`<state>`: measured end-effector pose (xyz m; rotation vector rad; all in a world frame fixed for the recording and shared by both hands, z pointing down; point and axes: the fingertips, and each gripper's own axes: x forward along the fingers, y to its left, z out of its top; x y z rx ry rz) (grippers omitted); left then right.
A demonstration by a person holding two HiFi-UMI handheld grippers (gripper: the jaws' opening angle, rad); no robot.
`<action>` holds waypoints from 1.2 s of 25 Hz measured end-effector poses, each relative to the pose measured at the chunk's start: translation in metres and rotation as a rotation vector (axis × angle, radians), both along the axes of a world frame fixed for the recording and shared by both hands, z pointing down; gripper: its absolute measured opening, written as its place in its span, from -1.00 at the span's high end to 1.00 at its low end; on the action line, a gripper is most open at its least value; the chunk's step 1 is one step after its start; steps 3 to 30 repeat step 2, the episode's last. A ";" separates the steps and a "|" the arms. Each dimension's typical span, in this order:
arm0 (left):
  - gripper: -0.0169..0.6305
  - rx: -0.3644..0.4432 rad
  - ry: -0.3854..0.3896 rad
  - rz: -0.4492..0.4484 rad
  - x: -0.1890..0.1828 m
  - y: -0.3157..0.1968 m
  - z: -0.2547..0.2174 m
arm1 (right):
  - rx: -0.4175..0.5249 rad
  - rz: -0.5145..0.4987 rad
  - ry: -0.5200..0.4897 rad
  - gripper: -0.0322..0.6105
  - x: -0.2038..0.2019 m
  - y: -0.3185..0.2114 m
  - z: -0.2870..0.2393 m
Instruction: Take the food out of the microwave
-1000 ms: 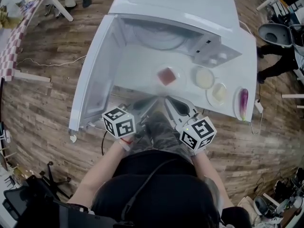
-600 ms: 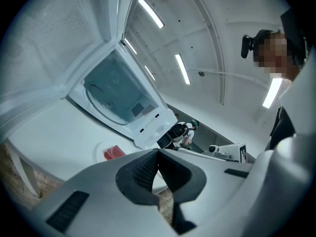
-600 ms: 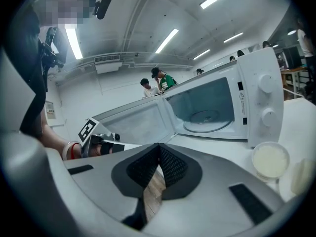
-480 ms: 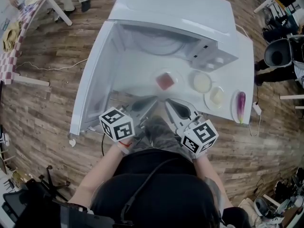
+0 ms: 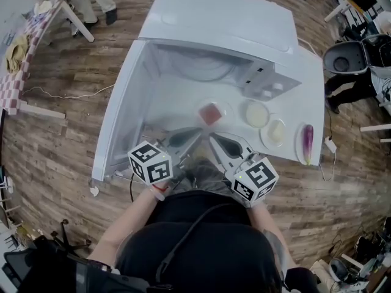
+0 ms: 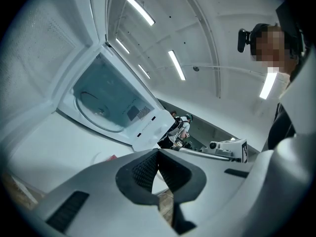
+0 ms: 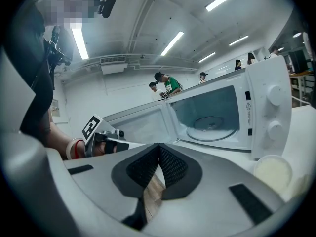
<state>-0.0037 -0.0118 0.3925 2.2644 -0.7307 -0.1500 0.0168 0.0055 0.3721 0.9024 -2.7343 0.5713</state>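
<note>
The white microwave (image 5: 220, 35) stands at the back of the table with its door (image 5: 119, 115) swung open to the left; only its bare glass turntable (image 5: 204, 66) shows inside. In front of it a clear dish of red food (image 5: 211, 112) rests on the white table (image 5: 174, 102). My left gripper (image 5: 197, 133) and right gripper (image 5: 212, 136) hover side by side near the table's front edge, just short of that dish. Both are shut and hold nothing. The left gripper view shows the microwave (image 6: 108, 102) past the shut left gripper (image 6: 158, 152); the right gripper view shows the microwave (image 7: 217, 117) beyond the shut right gripper (image 7: 159, 146).
To the right of the red dish sit a bowl of white food (image 5: 257, 113), a plate of pale food (image 5: 275, 130) and a plate with a purple eggplant (image 5: 306, 142). The bowl (image 7: 271, 172) also shows in the right gripper view. Other people stand in the room behind.
Both grippers have risen a little together and stay shut. The dishes on the table have not moved.
</note>
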 end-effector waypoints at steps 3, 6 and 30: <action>0.91 -0.002 -0.004 -0.003 0.000 -0.001 -0.001 | -0.004 -0.005 -0.002 0.84 0.001 -0.001 -0.001; 0.91 -0.002 -0.004 -0.003 0.000 -0.001 -0.001 | -0.004 -0.005 -0.002 0.84 0.001 -0.001 -0.001; 0.91 -0.002 -0.004 -0.003 0.000 -0.001 -0.001 | -0.004 -0.005 -0.002 0.84 0.001 -0.001 -0.001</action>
